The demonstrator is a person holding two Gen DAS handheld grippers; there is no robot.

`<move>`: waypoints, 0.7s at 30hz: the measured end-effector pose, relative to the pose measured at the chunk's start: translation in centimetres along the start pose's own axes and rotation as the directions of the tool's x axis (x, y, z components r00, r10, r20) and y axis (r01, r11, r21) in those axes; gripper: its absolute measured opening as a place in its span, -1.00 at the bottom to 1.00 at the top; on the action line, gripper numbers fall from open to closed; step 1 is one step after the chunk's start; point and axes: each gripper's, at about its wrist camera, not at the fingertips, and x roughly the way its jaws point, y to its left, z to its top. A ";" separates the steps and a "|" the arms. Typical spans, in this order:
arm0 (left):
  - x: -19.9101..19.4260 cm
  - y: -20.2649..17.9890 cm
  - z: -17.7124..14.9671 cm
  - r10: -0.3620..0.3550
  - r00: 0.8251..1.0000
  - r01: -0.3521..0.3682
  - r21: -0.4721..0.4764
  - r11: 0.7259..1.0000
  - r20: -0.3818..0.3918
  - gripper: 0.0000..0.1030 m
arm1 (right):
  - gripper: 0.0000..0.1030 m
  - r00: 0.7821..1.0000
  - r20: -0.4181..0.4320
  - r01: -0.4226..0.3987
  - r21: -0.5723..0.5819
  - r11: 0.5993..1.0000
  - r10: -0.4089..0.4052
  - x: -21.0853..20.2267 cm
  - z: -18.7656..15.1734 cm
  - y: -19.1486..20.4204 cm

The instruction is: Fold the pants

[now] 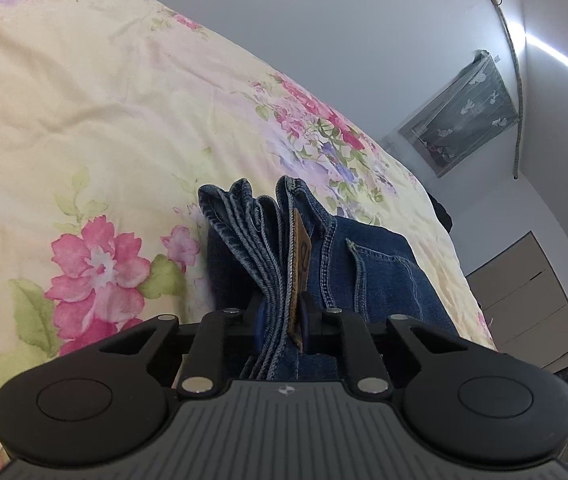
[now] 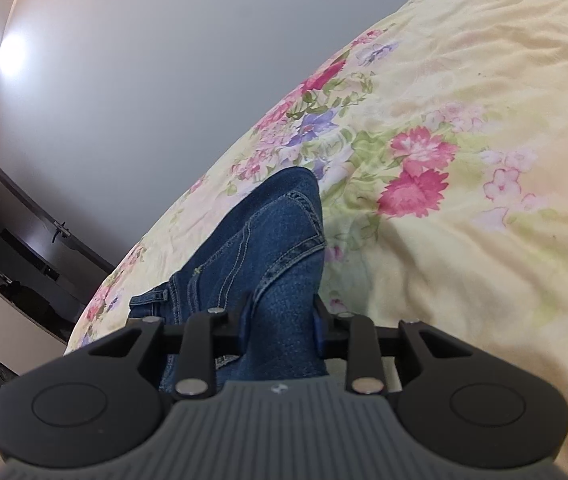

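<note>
Left tool [image 1: 282, 320]: black two-finger unit, jaws closed tight on the stacked hems and waistband edge of the dark blue denim pants [image 1: 368, 264]; a tan leather label [image 1: 299, 268] sits within the clamped layers. Right tool [image 2: 280, 322]: jaws closed on a thick fold of the same pants [image 2: 260, 240]. In both views the garment extends forward from the fingers and lies on the pale yellow floral-print bedspread [image 1: 96, 112], bunched in several layers.

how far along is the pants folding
Done: the jeans are already stacked in several layers. In hand: the left gripper and right gripper each clamp the bundle above the floral bedspread. Left: lay it down and let go.
</note>
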 end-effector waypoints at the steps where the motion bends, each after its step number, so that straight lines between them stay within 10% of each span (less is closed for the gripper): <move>1: -0.8 -0.2 0.0 0.013 1.000 -0.013 0.014 1.000 0.000 -0.66 | -0.54 1.000 0.001 -0.003 -0.012 1.000 0.003 -0.3 -0.1 0.8; 9: -2.9 1.6 -0.1 -0.009 1.000 0.008 -0.041 0.999 -0.030 -0.66 | -0.55 0.999 -0.008 0.053 -0.089 0.995 -0.054 -1.7 -0.8 5.8; 21: 3.9 -1.2 -0.3 -0.120 0.988 0.117 -0.039 0.992 -0.097 -0.66 | -0.57 0.998 0.015 0.049 0.272 0.961 -0.055 -1.6 0.4 -5.4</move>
